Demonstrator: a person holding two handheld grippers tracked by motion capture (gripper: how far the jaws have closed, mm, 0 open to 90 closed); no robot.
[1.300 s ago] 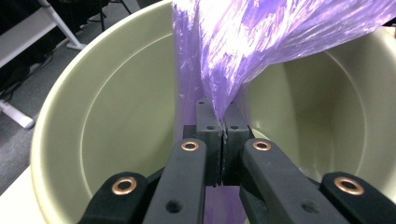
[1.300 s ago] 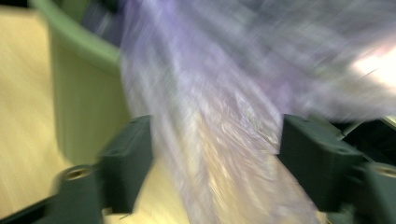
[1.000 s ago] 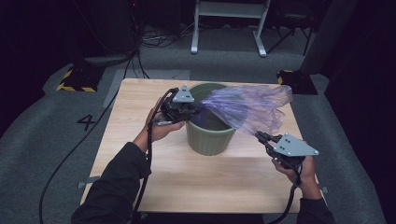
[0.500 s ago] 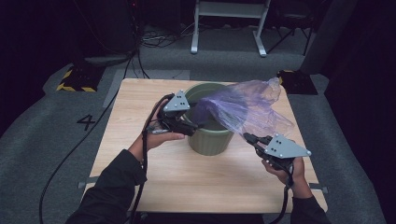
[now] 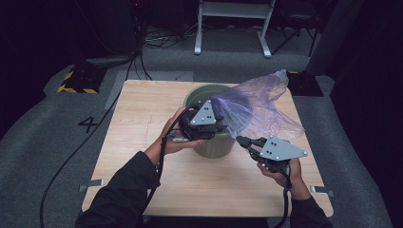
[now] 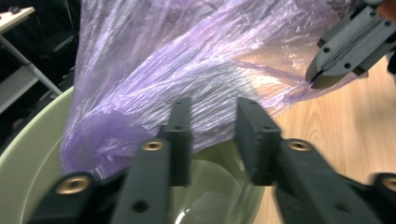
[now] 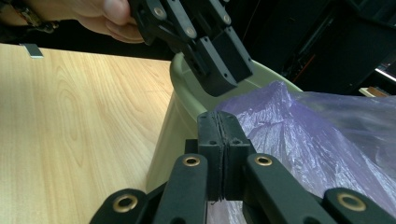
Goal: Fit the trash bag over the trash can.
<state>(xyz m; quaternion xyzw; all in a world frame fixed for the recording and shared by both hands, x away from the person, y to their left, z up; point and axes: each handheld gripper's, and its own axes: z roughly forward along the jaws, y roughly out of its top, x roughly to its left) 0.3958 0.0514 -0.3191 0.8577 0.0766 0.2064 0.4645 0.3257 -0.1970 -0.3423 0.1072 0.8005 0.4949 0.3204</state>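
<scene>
A green bin (image 5: 211,145) stands mid-table with a purple plastic bag (image 5: 256,107) billowing over its right rim. My left gripper (image 5: 222,124) hovers above the bin's near rim, pointing at the bag. In the left gripper view its jaws (image 6: 212,140) have just been closing and stand a narrow gap apart, with the bag (image 6: 187,56) beyond them and nothing pinched. My right gripper (image 5: 240,139) is to the right of the bin. Its jaws (image 7: 223,135) are shut on the edge of the bag (image 7: 317,135). The left gripper (image 7: 224,70) shows just above them.
The wooden table (image 5: 142,142) has bare room left of and in front of the bin. On the grey floor beyond it are cables (image 5: 157,40), a white stand's legs (image 5: 233,28) and a yellow-and-black striped block (image 5: 76,80).
The left gripper has moved right and nearer along the bin's rim. The right gripper has come left toward the bin, drawing the bag with it. The bag now stands taller.
</scene>
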